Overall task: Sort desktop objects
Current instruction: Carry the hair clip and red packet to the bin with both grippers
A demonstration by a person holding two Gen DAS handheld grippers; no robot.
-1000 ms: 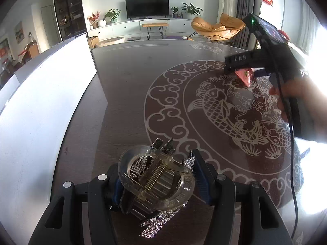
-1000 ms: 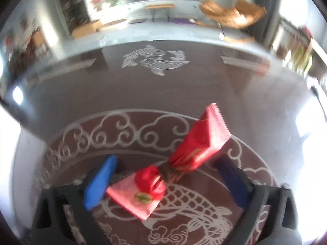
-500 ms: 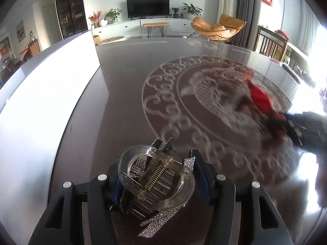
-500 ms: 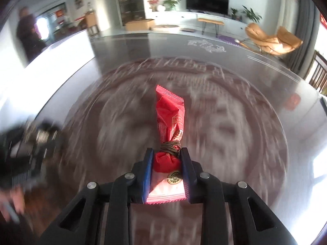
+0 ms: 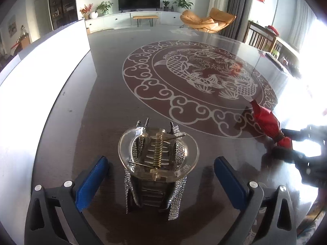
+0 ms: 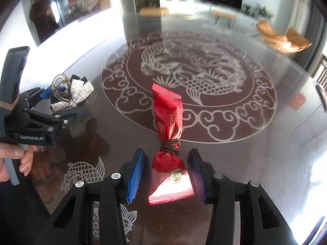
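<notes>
While unclamped, hair clip (image 5: pixel 158 161), candy (image 6: pixel 168 140)

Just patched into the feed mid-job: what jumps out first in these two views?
The rhinestone hair claw stands on the dark table between the left gripper's open jaws. The red candy wrapper lies between the right gripper's open jaws, its far end over the edge of the white carp medallion inlaid mid-table.
</notes>
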